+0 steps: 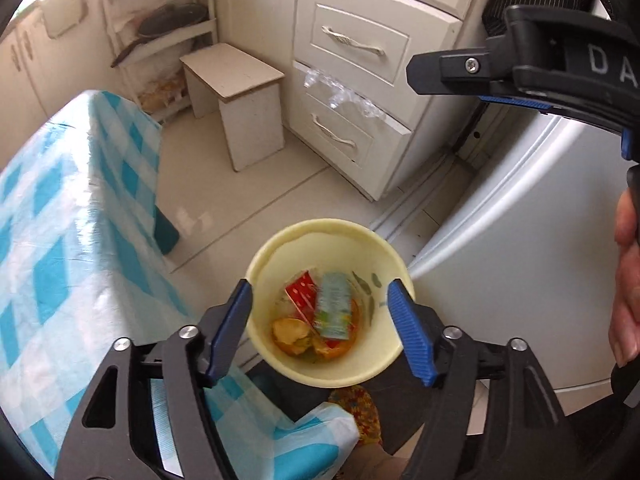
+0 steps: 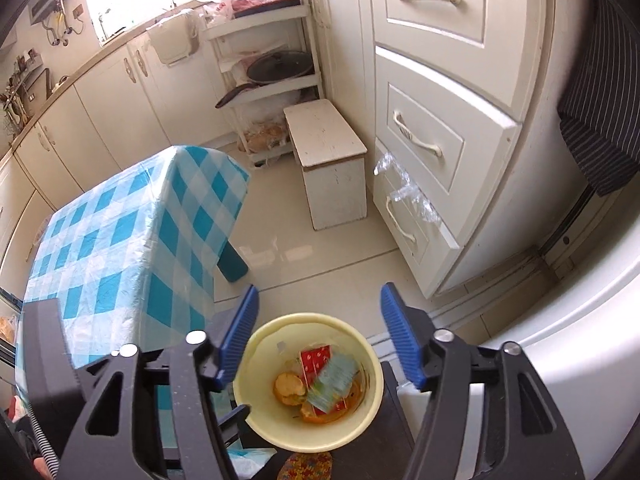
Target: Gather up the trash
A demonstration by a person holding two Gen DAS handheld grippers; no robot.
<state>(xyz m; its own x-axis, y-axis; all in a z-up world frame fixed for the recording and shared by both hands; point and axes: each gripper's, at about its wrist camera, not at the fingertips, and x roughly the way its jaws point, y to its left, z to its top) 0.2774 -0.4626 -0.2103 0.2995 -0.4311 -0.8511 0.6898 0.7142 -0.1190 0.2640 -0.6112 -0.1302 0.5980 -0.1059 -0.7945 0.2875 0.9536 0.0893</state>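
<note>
Pale yellow bin (image 1: 320, 240), round, smooth plastic, tapering to a narrower base, standing on the floor below both pairs of tongs. In the left wrist view it sits at 6 o'clock of centre, framed between the blue pads.

Contents at the bottom: a red sachet (image 1: 303, 293), flat and glossy; a pale green-blue wrapper (image 1: 334, 304), motion-blurred, print unreadable; a browned bitten apple piece (image 1: 291, 332), matte and lumpy; orange peel (image 1: 344, 346) beneath. Right wrist view shows the same heap, wrapper uppermost and blurred, likely just landed or landing.

Left tongs (image 1: 320, 322): released, jaws wide, nothing between the ribbed blue pads; the bin rim shows behind them, whether it touches I cannot tell. Right tongs (image 2: 318, 336): also released and empty, pads apart above the bin's mouth. The right tongs also show in the left view at 2 o'clock, a hand (image 1: 628, 280) gripping the handle at 3 o'clock.

Judgement on the step: the drop into the bin looks done or nearly so. To do it well, keep the jaws wide until the wrapper has settled, lift straight up clear of the rim so the light bin is not tipped, then turn to the next piece.

Outward: blue-and-white checked plastic cloth on the tabletop (image 2: 120, 220) at 9 o'clock, crinkly, sheeny, bare where visible. Cream glossy floor (image 2: 320, 256). Small white stool (image 2: 328, 148) at 12, boxy, scuffed. Cream drawer unit (image 2: 432, 128) at 1 to 2 o'clock, curved fronts, clear film dangling from a drawer edge.
</note>
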